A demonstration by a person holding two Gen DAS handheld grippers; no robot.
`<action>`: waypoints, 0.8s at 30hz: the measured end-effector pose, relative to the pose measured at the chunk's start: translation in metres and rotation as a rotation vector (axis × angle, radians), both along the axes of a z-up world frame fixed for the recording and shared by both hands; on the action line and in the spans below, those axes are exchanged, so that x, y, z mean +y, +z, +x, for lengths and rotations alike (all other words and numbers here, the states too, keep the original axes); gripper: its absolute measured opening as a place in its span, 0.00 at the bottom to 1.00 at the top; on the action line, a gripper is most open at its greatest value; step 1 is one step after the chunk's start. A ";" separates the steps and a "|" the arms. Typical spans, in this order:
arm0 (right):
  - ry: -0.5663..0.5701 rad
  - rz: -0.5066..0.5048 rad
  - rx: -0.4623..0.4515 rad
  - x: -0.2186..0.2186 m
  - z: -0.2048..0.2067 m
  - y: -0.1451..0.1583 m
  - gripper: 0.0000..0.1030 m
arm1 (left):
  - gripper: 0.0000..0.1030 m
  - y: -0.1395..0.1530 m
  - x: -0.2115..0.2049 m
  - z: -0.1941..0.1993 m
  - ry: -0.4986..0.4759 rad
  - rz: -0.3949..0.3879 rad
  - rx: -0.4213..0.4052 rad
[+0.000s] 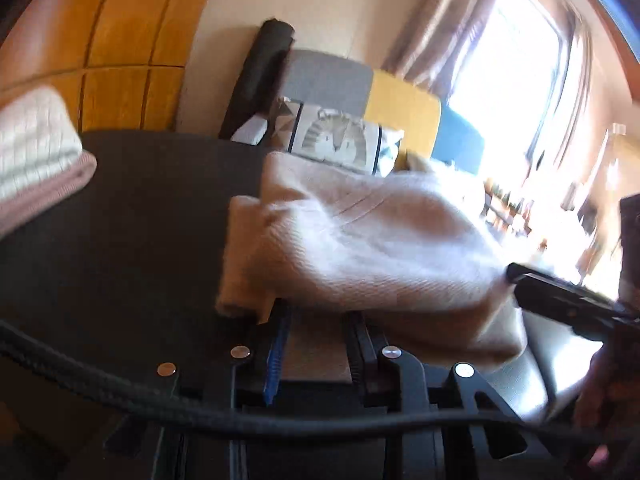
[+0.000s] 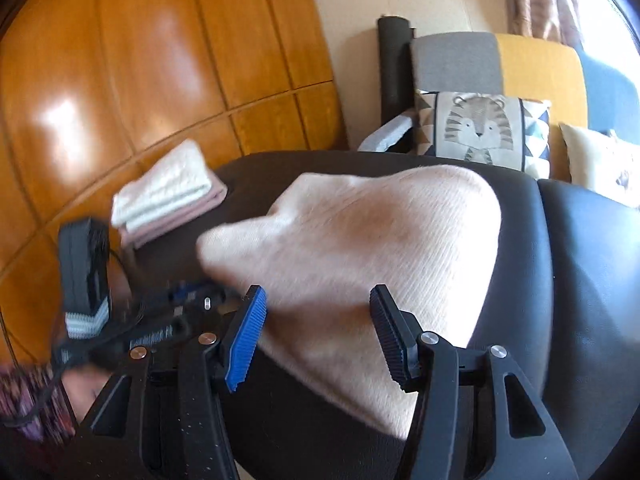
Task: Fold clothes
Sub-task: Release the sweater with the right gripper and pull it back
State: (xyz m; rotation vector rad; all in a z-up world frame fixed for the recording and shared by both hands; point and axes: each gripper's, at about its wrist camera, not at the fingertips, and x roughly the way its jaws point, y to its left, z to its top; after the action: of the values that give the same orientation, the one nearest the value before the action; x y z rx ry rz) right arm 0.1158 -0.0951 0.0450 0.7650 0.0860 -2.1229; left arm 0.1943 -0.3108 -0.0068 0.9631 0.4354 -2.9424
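A pale pink knit garment (image 1: 360,240) (image 2: 360,248) lies bunched on a dark table (image 1: 140,220) (image 2: 256,168). In the left wrist view my left gripper (image 1: 320,316) is at the garment's near edge. Its blue and black fingers are apart and their tips are hidden under the cloth. In the right wrist view my right gripper (image 2: 317,292) is open, with the garment's near part lying between the wide-spread fingers. The right gripper (image 1: 552,300) also shows at the garment's right end in the left wrist view, and the left gripper (image 2: 188,300) shows blurred at its left corner in the right wrist view.
A folded stack of white and pink clothes (image 1: 36,152) (image 2: 168,196) lies on the table's far left. Behind it is a wood-panelled wall (image 2: 140,60). A sofa with a tiger cushion (image 2: 480,128) (image 1: 340,140) stands beyond the table, and a black leather seat (image 2: 592,260) is on the right.
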 end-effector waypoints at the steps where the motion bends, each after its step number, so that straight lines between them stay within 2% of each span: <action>1: 0.014 -0.014 -0.006 0.003 0.003 -0.002 0.56 | 0.26 0.001 0.000 0.000 -0.018 -0.030 -0.013; 2: 0.027 -0.030 -0.016 0.005 0.005 -0.004 0.56 | 0.26 0.000 0.002 0.001 -0.034 -0.082 -0.031; 3: 0.030 -0.035 -0.018 0.008 0.007 -0.006 0.56 | 0.26 -0.001 0.007 0.003 -0.050 -0.166 -0.061; 7: 0.013 -0.009 -0.022 0.013 0.014 -0.016 0.56 | 0.26 -0.017 0.026 0.006 -0.106 -0.534 -0.158; 10: -0.007 -0.012 -0.022 0.017 0.014 -0.017 0.56 | 0.26 -0.022 0.033 0.009 -0.130 -0.673 -0.159; 12: -0.017 -0.021 -0.023 0.020 0.013 -0.016 0.56 | 0.26 -0.024 0.036 0.009 -0.117 -0.774 -0.130; 13: -0.023 -0.026 -0.023 0.021 0.013 -0.015 0.56 | 0.26 -0.026 0.038 0.009 -0.109 -0.848 -0.113; 16: -0.038 -0.039 -0.025 0.025 0.012 -0.013 0.56 | 0.26 -0.040 0.047 0.008 -0.086 -1.232 -0.043; 20: -0.059 -0.058 -0.027 0.031 0.011 -0.010 0.56 | 0.26 -0.061 0.045 0.008 -0.095 -1.621 0.058; 22: -0.059 -0.060 -0.029 0.031 0.011 -0.010 0.56 | 0.29 -0.068 0.041 0.009 -0.091 -1.757 0.107; 24: -0.057 -0.062 -0.031 0.031 0.011 -0.009 0.56 | 0.29 -0.072 0.034 0.007 -0.077 -1.843 0.126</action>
State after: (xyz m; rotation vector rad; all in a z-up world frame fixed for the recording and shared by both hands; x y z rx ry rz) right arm 0.1269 -0.0637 0.0359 0.7718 -0.0183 -2.1567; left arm 0.2010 -0.2772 -0.0790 0.3695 -1.8754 -1.9312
